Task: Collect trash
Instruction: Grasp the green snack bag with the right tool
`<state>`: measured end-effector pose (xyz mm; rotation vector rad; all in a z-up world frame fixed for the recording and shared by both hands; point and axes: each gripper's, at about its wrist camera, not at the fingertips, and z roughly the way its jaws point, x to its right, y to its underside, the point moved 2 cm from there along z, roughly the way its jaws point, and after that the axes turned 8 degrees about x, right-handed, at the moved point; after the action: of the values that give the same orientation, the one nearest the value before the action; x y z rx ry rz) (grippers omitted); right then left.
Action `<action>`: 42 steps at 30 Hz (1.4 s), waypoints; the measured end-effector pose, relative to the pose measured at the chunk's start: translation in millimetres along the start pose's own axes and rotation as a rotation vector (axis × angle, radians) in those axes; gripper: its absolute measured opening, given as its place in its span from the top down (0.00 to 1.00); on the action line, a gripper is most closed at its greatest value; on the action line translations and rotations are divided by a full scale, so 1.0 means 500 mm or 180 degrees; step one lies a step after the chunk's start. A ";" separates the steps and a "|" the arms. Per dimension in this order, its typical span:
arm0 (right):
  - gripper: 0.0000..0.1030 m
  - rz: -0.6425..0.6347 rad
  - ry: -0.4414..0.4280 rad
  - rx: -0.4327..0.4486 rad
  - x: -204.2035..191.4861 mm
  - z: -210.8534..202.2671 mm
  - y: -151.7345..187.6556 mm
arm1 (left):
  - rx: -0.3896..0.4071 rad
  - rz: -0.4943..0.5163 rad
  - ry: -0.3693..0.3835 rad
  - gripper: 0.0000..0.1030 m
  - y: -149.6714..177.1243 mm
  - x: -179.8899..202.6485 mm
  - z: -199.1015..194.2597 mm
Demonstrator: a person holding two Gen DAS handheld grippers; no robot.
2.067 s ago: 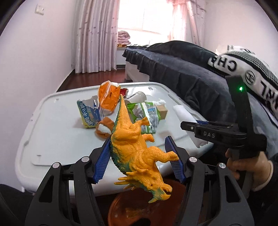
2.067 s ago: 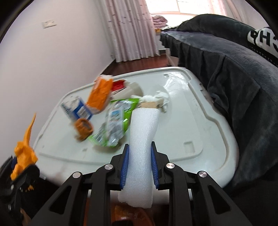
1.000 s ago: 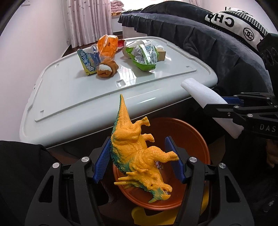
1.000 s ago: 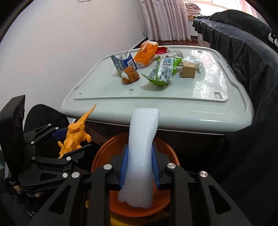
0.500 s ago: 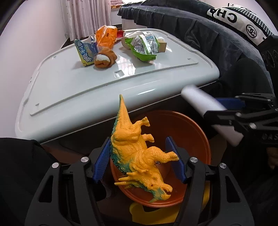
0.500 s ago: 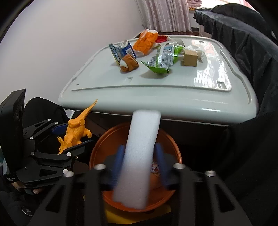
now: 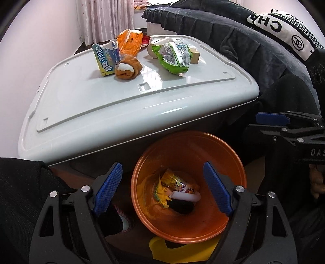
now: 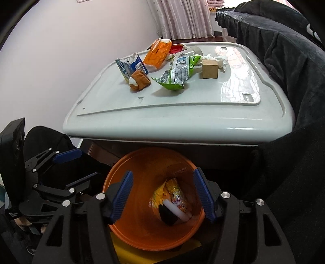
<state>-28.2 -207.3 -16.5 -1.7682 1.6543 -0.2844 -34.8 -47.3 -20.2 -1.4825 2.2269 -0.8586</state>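
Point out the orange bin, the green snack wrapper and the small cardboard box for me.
orange bin [image 8: 142,231], right wrist view, inner wall at lower left.
green snack wrapper [image 8: 178,71], right wrist view, middle of its printed face.
small cardboard box [image 8: 209,69], right wrist view, front face.

Daylight came from the window [image 7: 142,5] at 12 o'clock. The white surface [image 8: 233,89] shone with glare. Edges curved, corners were black, everything looked sharp.

White lid [image 8: 182,121] with 3 wrappers [image 8: 178,71], cardboard box [image 8: 209,68], brown roll [image 8: 139,80], paper cup [image 7: 157,43].
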 end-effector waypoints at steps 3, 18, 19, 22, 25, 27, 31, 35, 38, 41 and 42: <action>0.41 0.0058 0.0015 0.0055 0.008 0.007 -0.027 | 0.0049 -0.0034 0.0008 0.22 -0.018 -0.008 -0.003; 0.30 0.0623 0.0169 0.0107 0.075 0.195 -0.298 | 0.0273 -0.0386 -0.0209 0.22 -0.123 -0.068 0.056; 0.30 0.0637 0.0171 0.0077 0.076 0.208 -0.307 | 0.0258 -0.0415 -0.0223 0.22 -0.118 -0.072 0.057; 0.30 0.0641 0.0228 0.0000 0.072 0.245 -0.322 | 0.0294 -0.0477 -0.0216 0.22 -0.114 -0.082 0.050; 0.30 0.0622 0.0292 -0.0059 0.067 0.275 -0.330 | 0.0316 -0.0504 -0.0219 0.22 -0.115 -0.086 0.048; 0.30 0.0601 0.0327 -0.0098 0.062 0.294 -0.336 | 0.0313 -0.0518 -0.0202 0.22 -0.114 -0.086 0.049; 0.31 0.0548 0.0382 -0.0171 0.055 0.322 -0.340 | 0.0328 -0.0479 -0.0220 0.22 -0.114 -0.083 0.050; 0.58 0.0501 0.0331 -0.0235 0.049 0.343 -0.342 | 0.0330 -0.0430 -0.0232 0.22 -0.113 -0.077 0.050; 0.68 0.0482 0.0362 -0.0173 0.047 0.332 -0.341 | 0.0336 -0.0425 -0.0237 0.22 -0.112 -0.079 0.050; 0.68 0.0484 0.0243 -0.0030 0.045 0.285 -0.333 | 0.0333 -0.0450 -0.0228 0.22 -0.112 -0.082 0.051; 0.68 0.0475 0.0209 0.0005 0.044 0.270 -0.330 | 0.0325 -0.0462 -0.0225 0.22 -0.112 -0.083 0.052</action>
<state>185.4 -191.7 -22.2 -1.6395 1.8214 -0.2777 36.7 -32.4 -6.5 -1.6154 2.0142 -0.9336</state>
